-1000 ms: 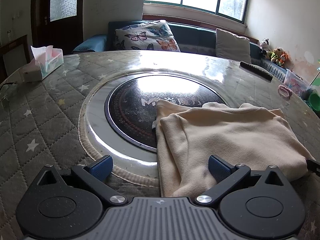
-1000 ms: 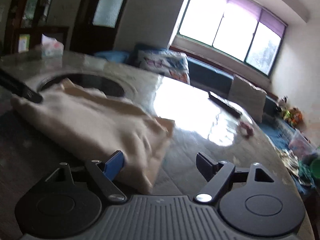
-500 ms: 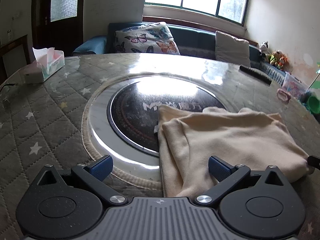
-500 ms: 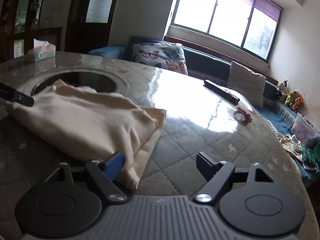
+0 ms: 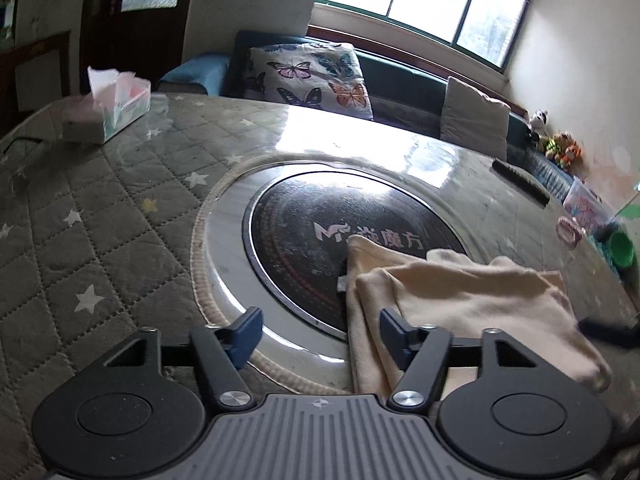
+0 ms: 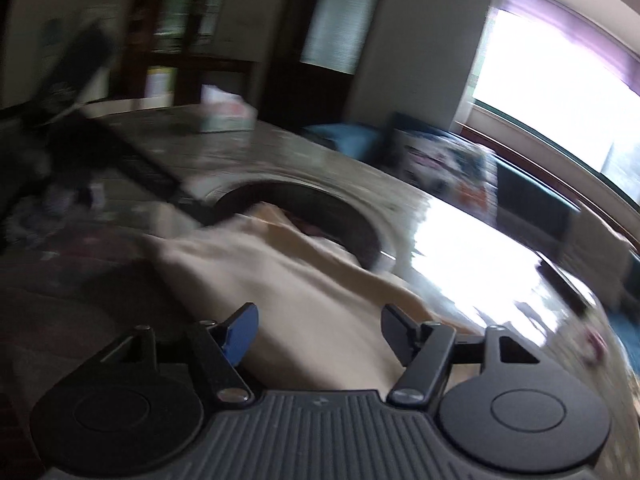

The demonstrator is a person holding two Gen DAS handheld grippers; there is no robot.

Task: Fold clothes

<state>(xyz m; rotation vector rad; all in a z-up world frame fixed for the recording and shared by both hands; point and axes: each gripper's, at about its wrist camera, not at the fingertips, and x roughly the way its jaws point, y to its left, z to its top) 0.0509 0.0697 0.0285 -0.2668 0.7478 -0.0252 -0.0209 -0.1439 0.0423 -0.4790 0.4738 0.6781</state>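
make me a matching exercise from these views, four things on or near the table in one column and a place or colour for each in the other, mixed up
Things:
1. tissue box
2. folded cream garment
3. butterfly cushion
4. remote control

Places or colours:
A. on the sofa behind the table
B. far left part of the quilted table top
C. dark and long, on the far right part of the table
D. pale, partly over the black round plate

Pairs: 1-B, 2-D, 3-A, 4-C
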